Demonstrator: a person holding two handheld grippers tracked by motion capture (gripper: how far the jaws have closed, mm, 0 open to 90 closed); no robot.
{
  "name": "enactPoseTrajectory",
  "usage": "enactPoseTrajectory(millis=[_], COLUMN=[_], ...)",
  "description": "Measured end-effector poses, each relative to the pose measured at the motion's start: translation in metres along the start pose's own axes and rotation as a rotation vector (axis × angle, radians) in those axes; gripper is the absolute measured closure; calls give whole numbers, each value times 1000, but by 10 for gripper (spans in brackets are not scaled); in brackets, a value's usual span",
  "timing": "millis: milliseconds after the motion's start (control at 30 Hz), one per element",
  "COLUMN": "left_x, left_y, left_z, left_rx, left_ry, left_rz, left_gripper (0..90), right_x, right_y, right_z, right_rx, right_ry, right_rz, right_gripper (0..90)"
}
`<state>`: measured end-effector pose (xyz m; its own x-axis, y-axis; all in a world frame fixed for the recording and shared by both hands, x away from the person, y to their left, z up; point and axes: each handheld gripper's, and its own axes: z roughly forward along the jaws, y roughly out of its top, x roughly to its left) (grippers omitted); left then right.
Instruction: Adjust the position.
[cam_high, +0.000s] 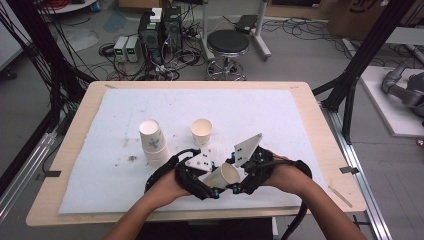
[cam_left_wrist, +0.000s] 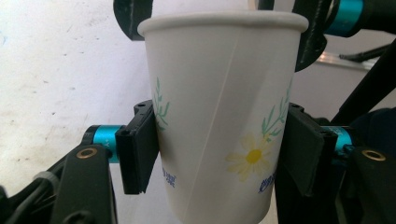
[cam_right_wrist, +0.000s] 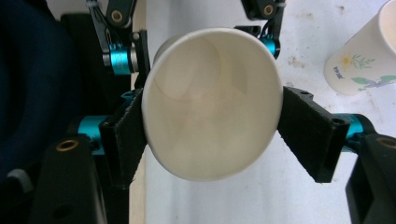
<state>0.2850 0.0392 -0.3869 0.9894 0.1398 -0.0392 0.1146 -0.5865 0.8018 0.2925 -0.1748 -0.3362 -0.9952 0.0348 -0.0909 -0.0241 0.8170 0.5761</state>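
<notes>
**Two claws share one paper cup**

The left claw (cam_high: 212, 181) pinches the white paper cup printed with a yellow daisy and green sprigs (cam_high: 222, 175), its two black jaws pressed flat against opposite sides of the cup wall; in the left gripper view the cup (cam_left_wrist: 219, 116) stands rim-up between them, clear of the white mat. The right claw (cam_high: 239, 179) grips the same cup at its rim: in the right gripper view the open mouth of the cup (cam_right_wrist: 212, 109) faces the camera, squeezed slightly oval, with a jaw touching each side. The two claws meet nose to nose over the near part of the table (cam_high: 75, 135), the cup tilted between them.

Beyond the left claw stands a stack of matching flowered paper cups (cam_high: 153, 142), upright. Beyond both claws, just past their grey plates, a single white paper cup (cam_high: 201, 131) stands upright, apart from the stack.
</notes>
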Motion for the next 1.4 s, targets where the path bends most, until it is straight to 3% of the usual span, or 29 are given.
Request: enactPoseTrajectory(millis=[100, 300, 533, 800, 1400], left_x=[1, 3, 6, 8, 11], left_y=[-5, -15, -26, -38, -38], left_z=[-1, -2, -1, 2, 8], left_rx=[-29, -108, -200, -331, -505], left_ry=[11, 34, 69, 123, 253], left_rz=[-23, -66, -119, -152, -119], left_gripper=[330, 321, 315, 309, 307], right_x=[-1, -2, -3, -2, 15], right_y=[-5, -20, -48, -82, -159], right_z=[-5, -15, -24, -35, -40], right_rx=[-84, -225, -396, -458, -476], right_ry=[-14, -45, -97, -213, -451], right_rz=[29, 108, 243, 343, 491], right_gripper=[216, 215, 216, 216, 217])
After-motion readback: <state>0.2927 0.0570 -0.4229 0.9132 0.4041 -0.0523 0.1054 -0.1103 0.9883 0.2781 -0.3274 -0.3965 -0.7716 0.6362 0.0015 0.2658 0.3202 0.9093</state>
